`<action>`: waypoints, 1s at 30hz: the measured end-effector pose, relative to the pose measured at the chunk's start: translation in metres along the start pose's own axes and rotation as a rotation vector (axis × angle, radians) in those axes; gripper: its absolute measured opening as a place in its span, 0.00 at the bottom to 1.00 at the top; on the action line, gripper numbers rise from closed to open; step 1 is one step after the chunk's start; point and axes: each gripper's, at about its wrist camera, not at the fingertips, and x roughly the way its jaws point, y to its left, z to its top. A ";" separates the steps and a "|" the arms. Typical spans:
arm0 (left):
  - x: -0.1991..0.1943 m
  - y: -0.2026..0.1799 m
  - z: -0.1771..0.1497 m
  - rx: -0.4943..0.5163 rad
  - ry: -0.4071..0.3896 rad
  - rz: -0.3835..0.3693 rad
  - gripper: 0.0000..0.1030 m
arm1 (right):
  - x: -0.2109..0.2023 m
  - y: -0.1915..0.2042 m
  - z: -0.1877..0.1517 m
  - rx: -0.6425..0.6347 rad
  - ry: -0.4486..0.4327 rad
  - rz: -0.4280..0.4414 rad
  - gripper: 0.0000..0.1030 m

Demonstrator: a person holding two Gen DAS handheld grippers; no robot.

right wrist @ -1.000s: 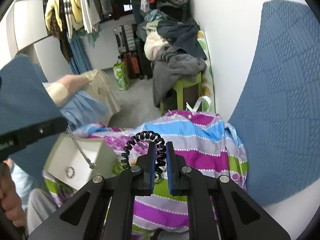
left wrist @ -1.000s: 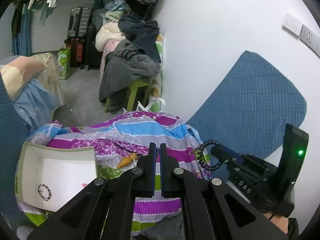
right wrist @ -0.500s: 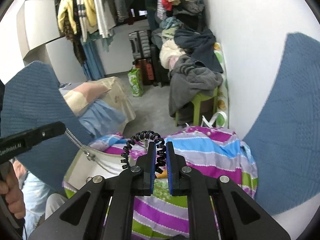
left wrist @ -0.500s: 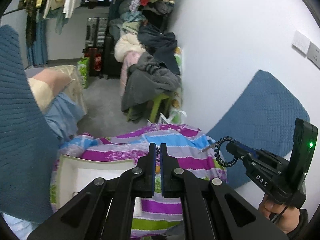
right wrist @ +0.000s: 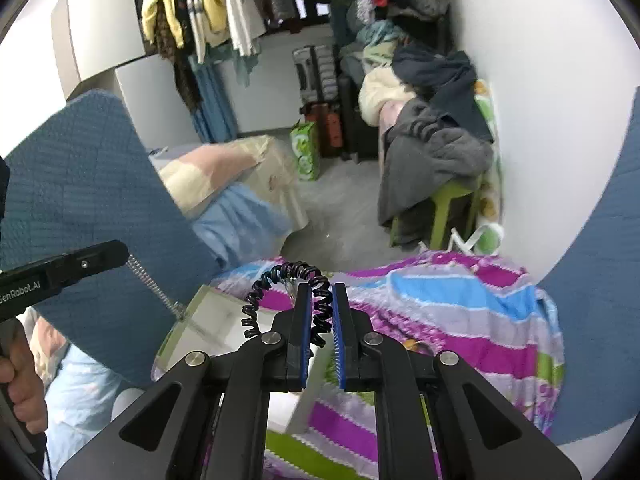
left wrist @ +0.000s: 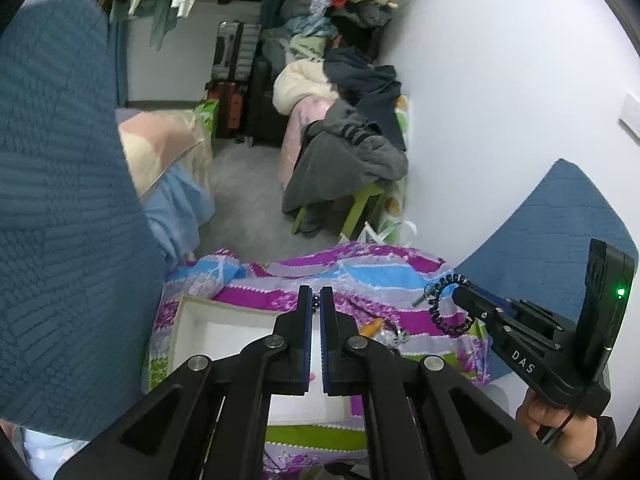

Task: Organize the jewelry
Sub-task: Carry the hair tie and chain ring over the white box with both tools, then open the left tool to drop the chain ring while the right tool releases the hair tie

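Observation:
My left gripper is shut on a thin silver chain. In the right wrist view the chain hangs from the left gripper down to the rim of the white box. From the left wrist view, the white box lies open straight below the left fingers, on a striped purple and blue cloth. My right gripper is shut on a black spiral coil band. It is also seen right of the box as the right gripper with the coil band dangling.
An orange piece and small silver pieces lie on the cloth between the box and the right gripper. Blue quilted cushions flank the cloth on both sides. A white wall is at right. Beyond is a clothes-covered green stool.
Both grippers have moved left over the cloth and slightly up, each keeping its hold. The white box now lies under the left fingers and nearer the right ones.

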 end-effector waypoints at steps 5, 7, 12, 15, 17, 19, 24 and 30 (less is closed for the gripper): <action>0.021 0.030 -0.014 -0.045 0.040 0.005 0.01 | 0.033 0.020 -0.012 -0.023 0.060 0.036 0.08; 0.029 0.040 -0.020 -0.061 0.055 0.003 0.01 | 0.044 0.025 -0.019 -0.027 0.089 0.045 0.08; 0.056 0.065 -0.037 -0.083 0.110 0.007 0.01 | 0.073 0.036 -0.034 -0.040 0.160 0.057 0.08; 0.073 0.078 -0.050 -0.092 0.139 0.004 0.02 | 0.089 0.042 -0.041 -0.048 0.198 0.056 0.08; 0.085 0.086 -0.060 -0.103 0.167 -0.002 0.02 | 0.097 0.047 -0.046 -0.061 0.215 0.054 0.08; 0.096 0.093 -0.070 -0.119 0.188 -0.004 0.02 | 0.104 0.050 -0.051 -0.071 0.234 0.054 0.08; 0.114 0.106 -0.092 -0.154 0.236 -0.001 0.02 | 0.125 0.053 -0.069 -0.083 0.293 0.047 0.08; 0.125 0.117 -0.109 -0.180 0.278 0.010 0.04 | 0.146 0.056 -0.093 -0.097 0.361 0.039 0.08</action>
